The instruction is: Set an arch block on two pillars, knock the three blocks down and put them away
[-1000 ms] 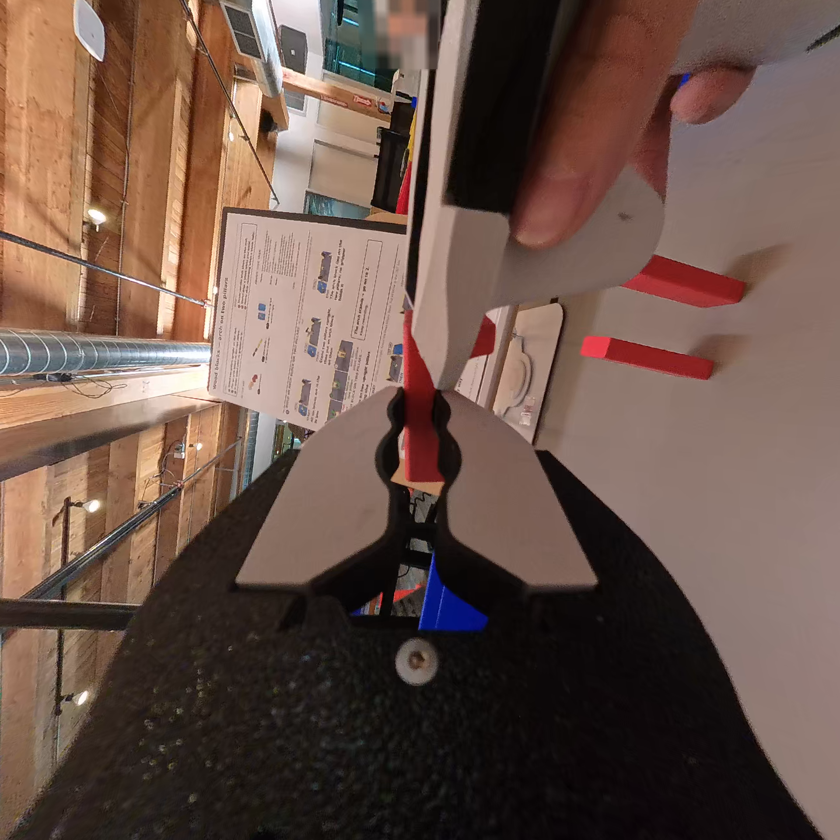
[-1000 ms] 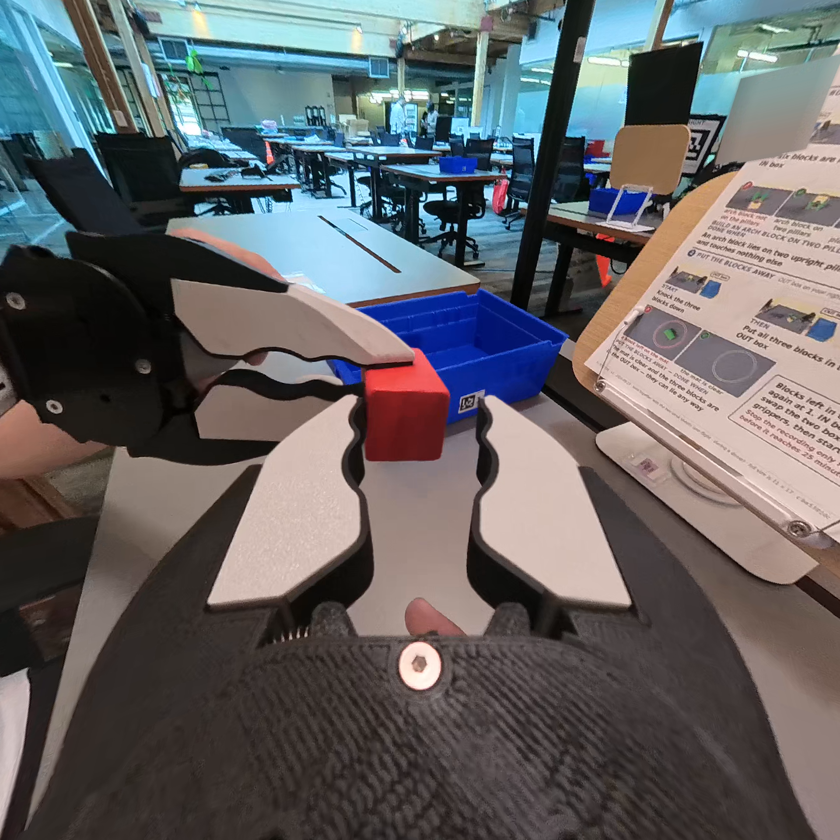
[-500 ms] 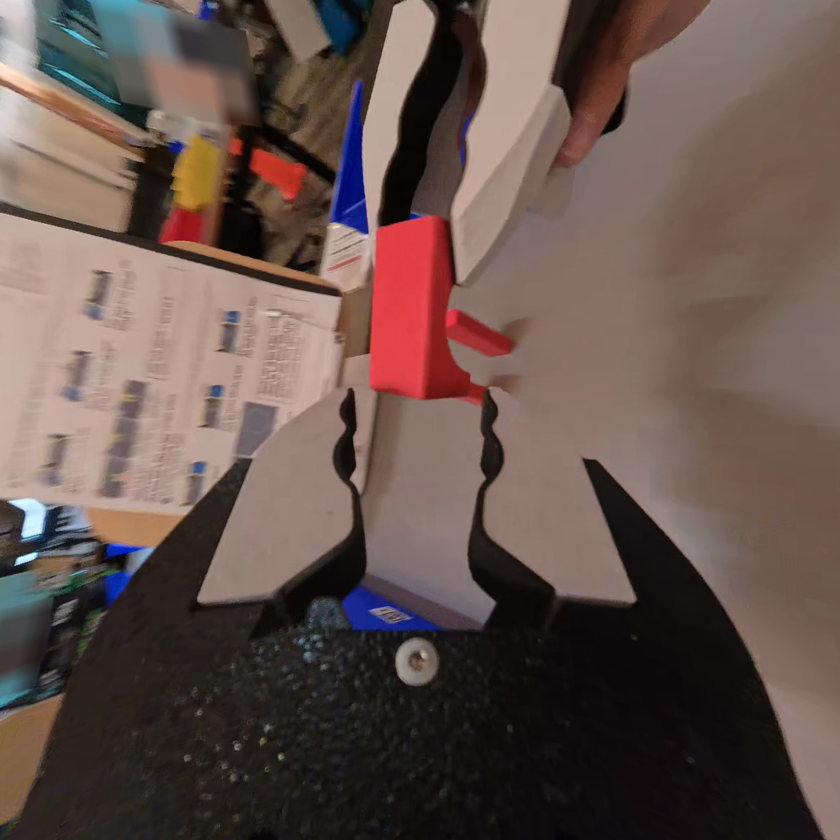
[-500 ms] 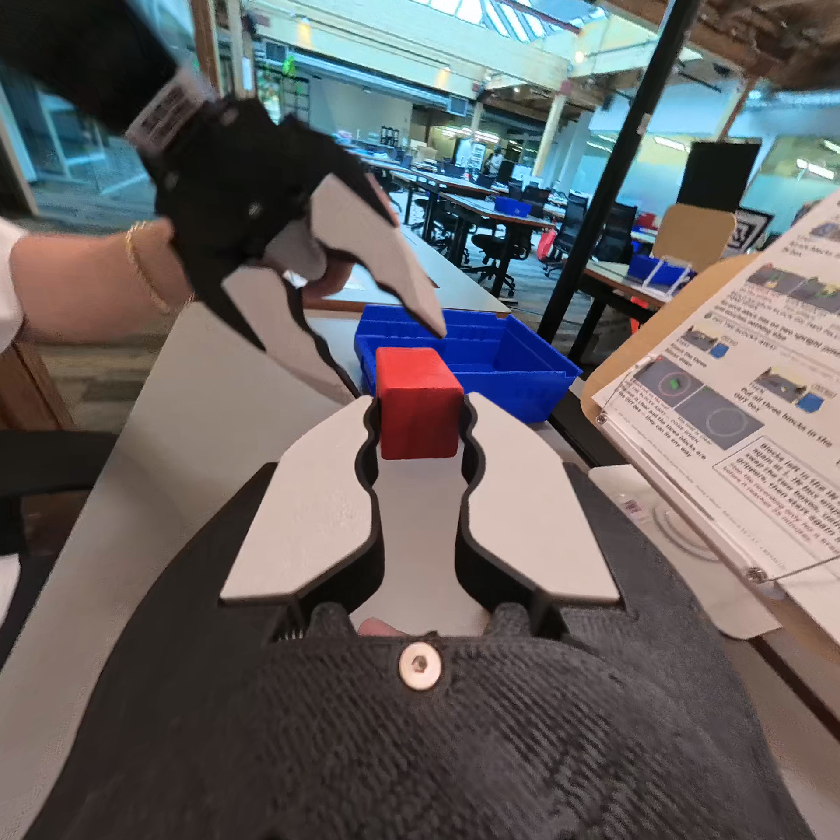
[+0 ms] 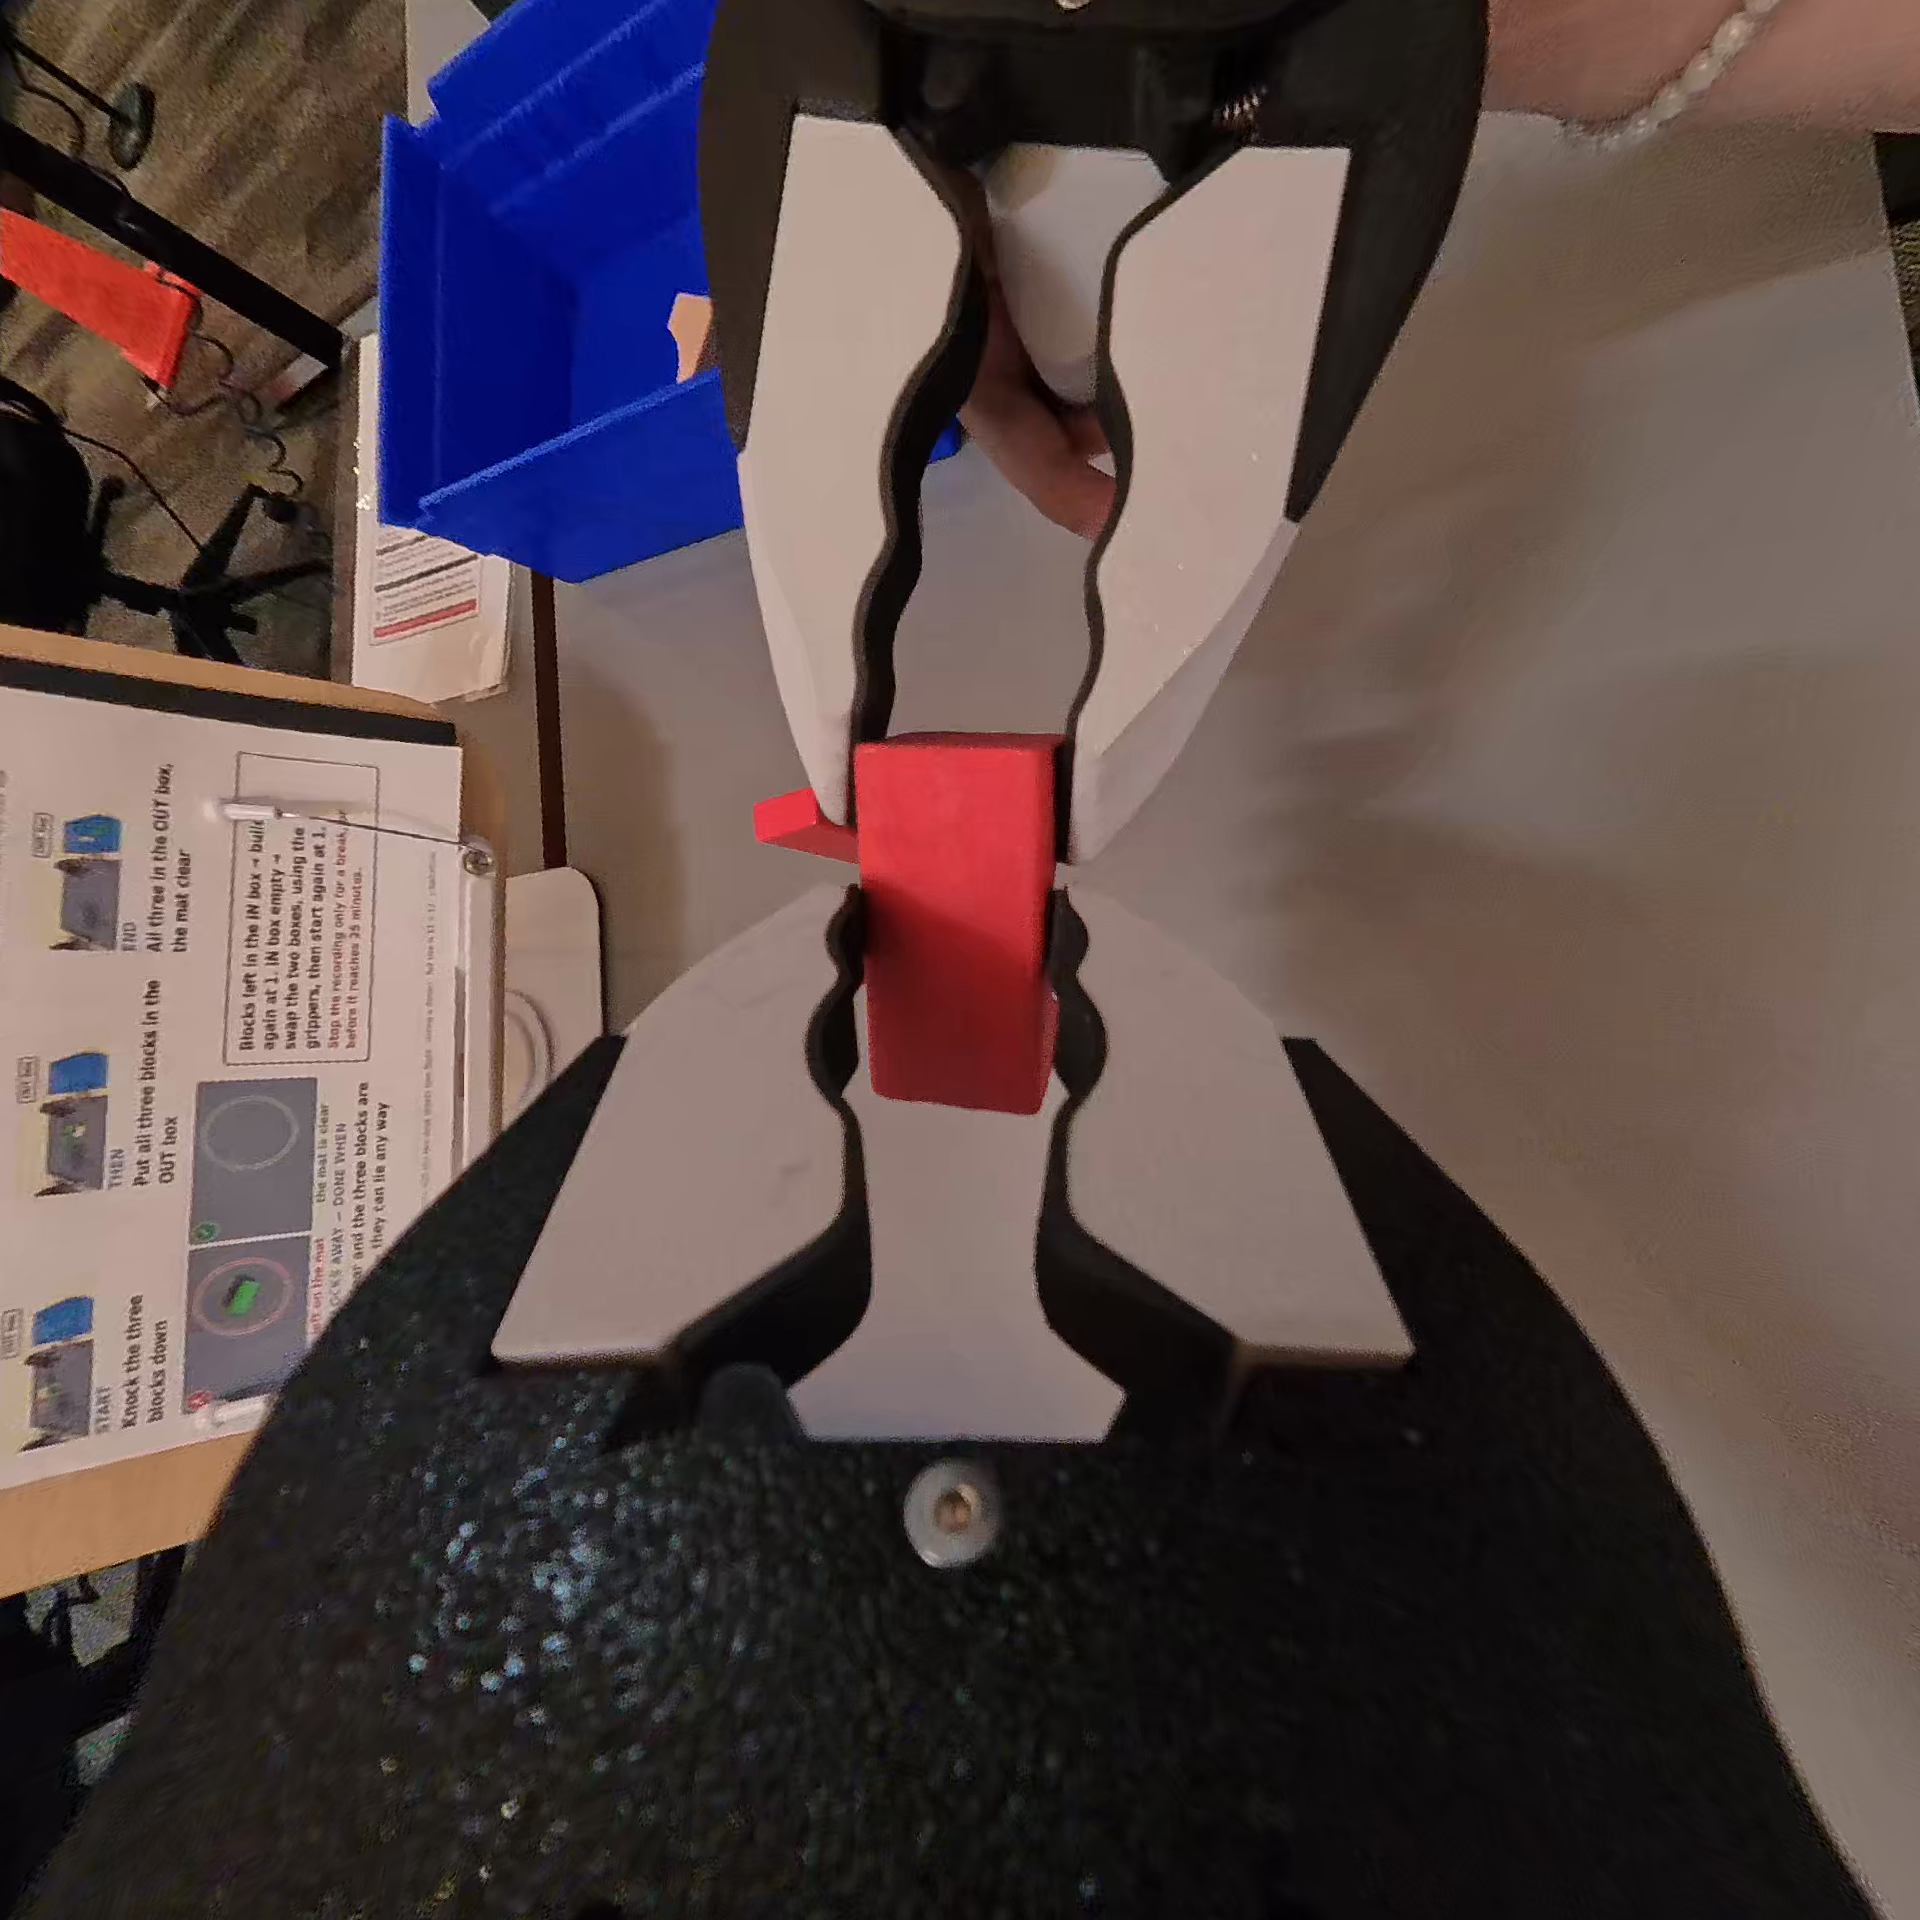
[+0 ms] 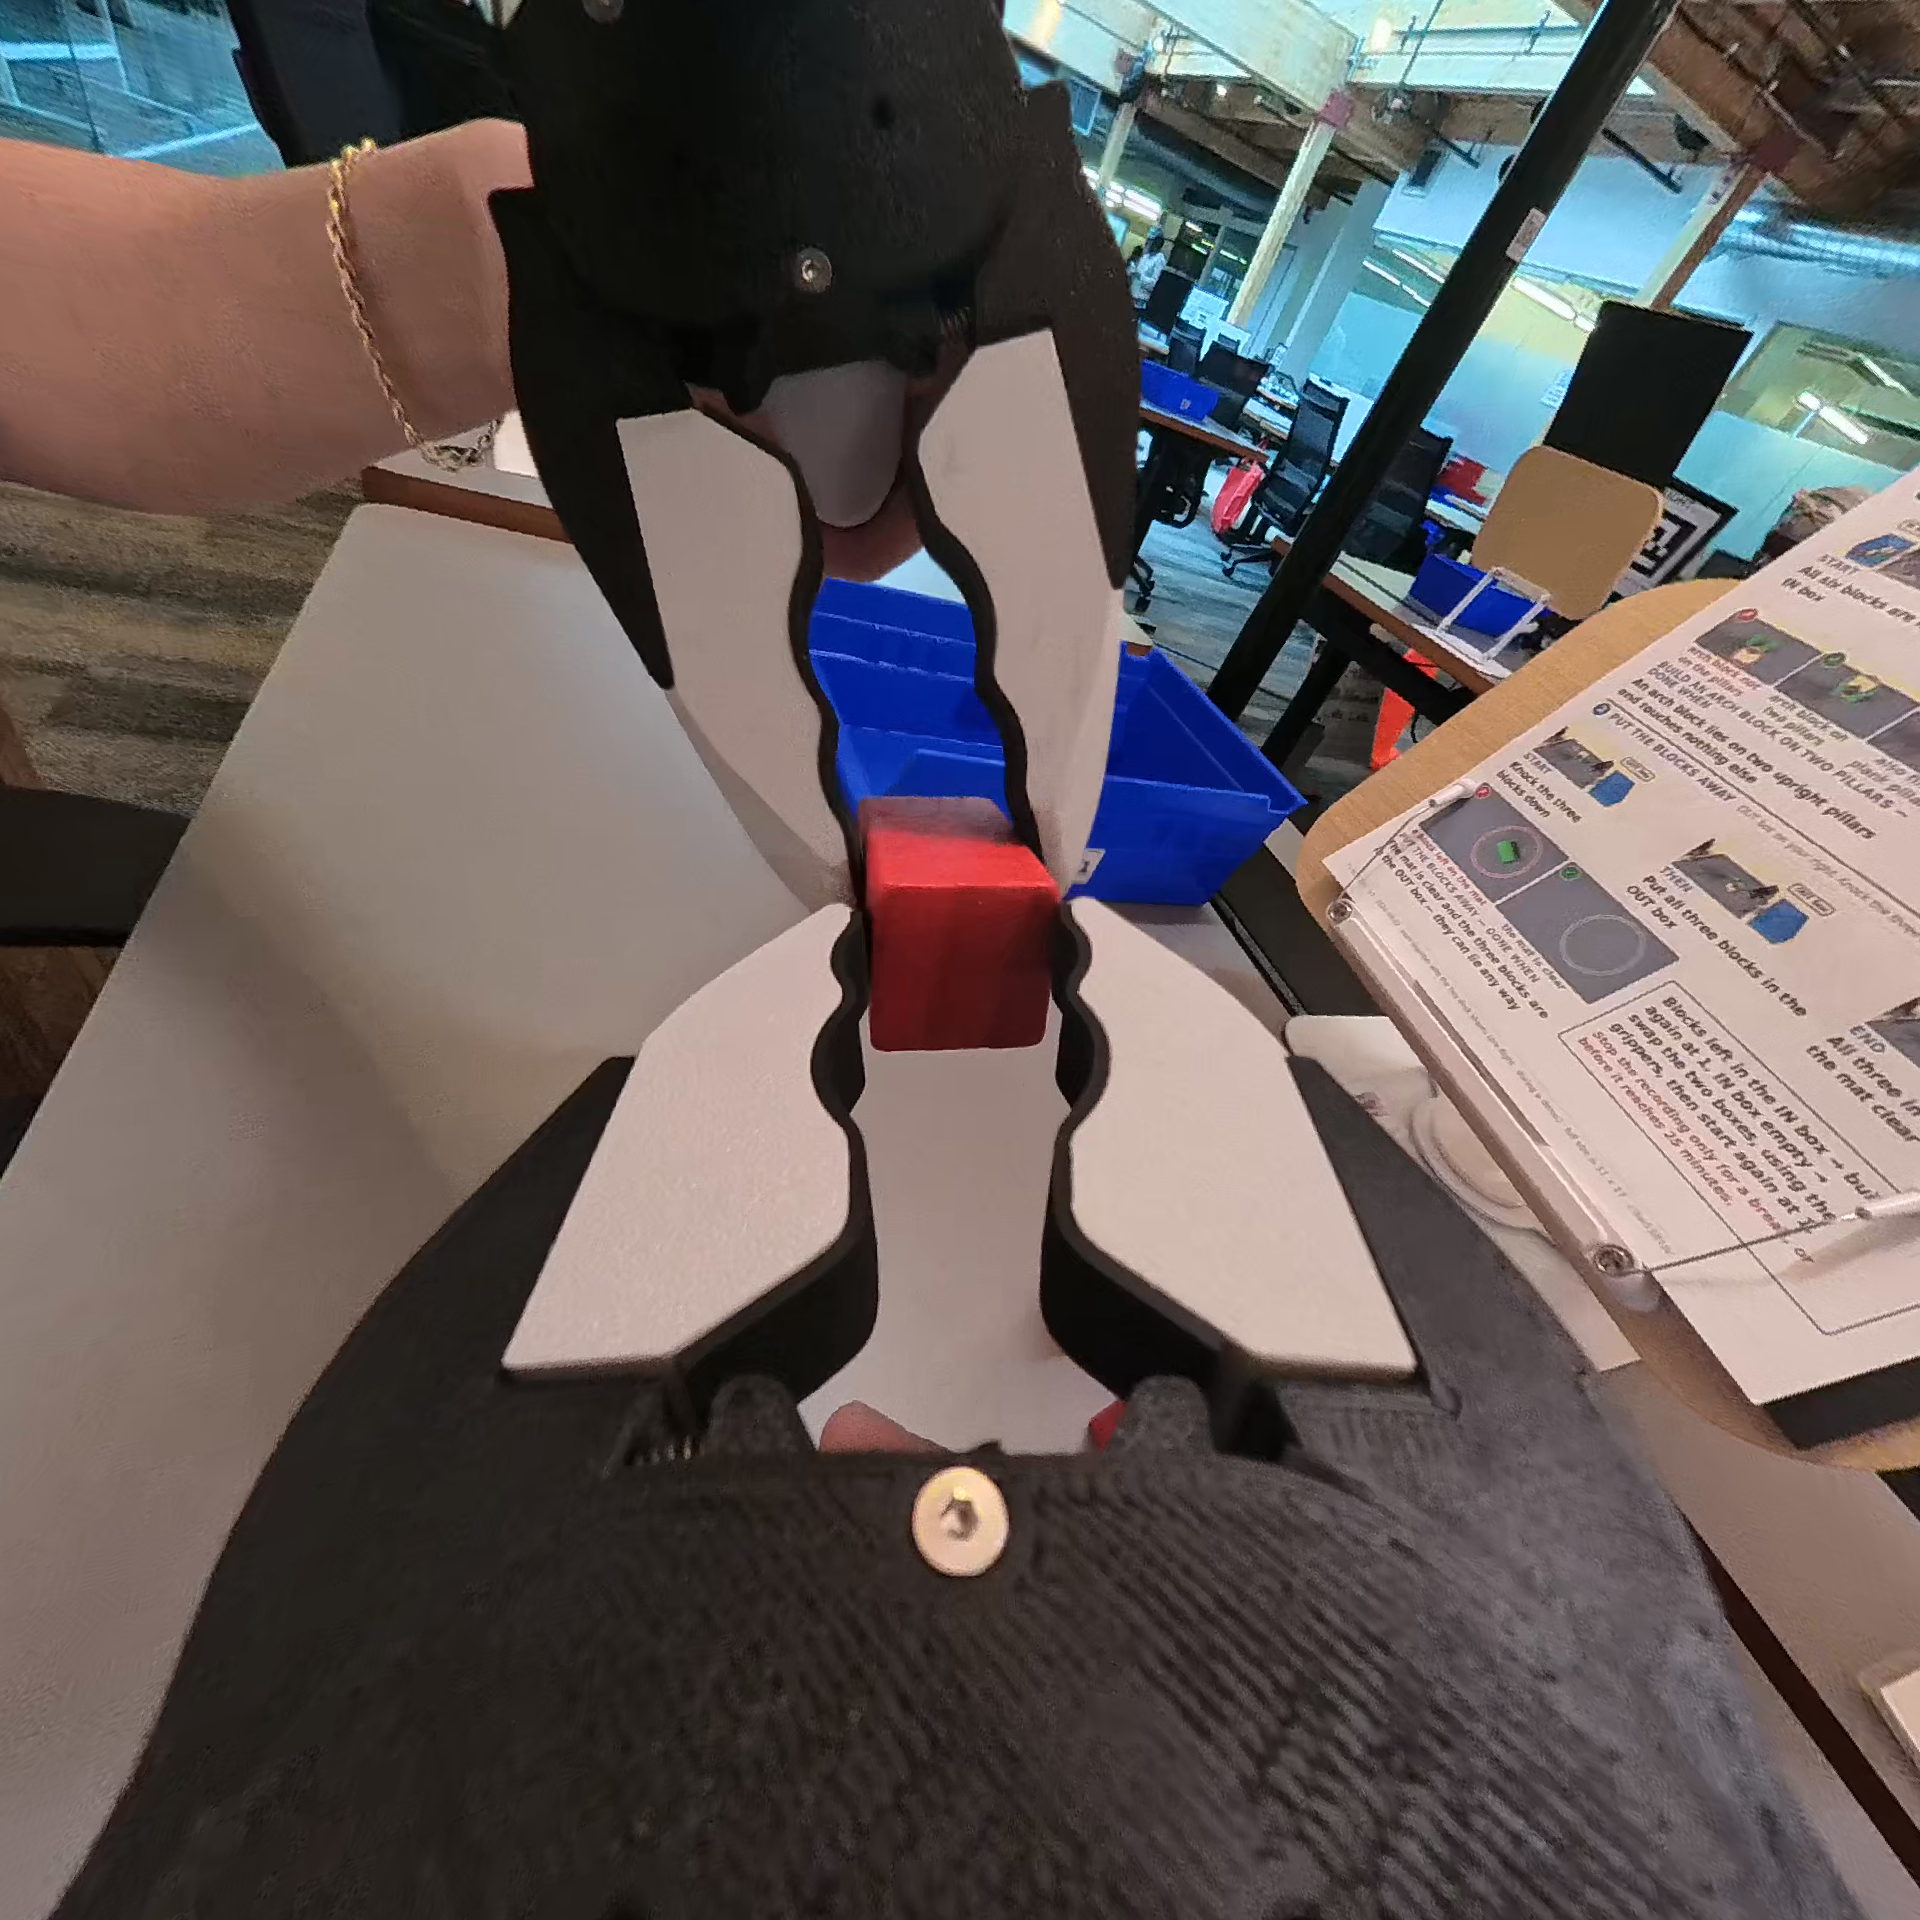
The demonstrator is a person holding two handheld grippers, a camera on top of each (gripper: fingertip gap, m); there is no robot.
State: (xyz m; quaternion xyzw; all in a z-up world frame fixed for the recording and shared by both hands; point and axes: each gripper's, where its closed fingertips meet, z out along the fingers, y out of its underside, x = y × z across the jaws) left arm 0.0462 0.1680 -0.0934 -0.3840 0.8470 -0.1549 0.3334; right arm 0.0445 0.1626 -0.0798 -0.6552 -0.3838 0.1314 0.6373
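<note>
Worktop (image 6: 436, 790), pale, bare at left; blue bin (image 6: 1164, 800) at far edge, instruction sheet (image 6: 1704, 987) propped at right.

Left claw (image 5: 954, 925) closed on near part of red block (image 5: 951, 935); right claw (image 6: 958, 940) closed on it from opposite end; block held above worktop between both.

Judgement: one grip to be eased only while other is kept firm; block kept level.

Second red block (image 5: 795, 821) seen below, left of tips.

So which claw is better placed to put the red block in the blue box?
Probably the right claw. Both it and the left claw pinch the red block, but the blue box lies straight ahead of the right one, just past the block. In the left view it sits off sideways.
</note>
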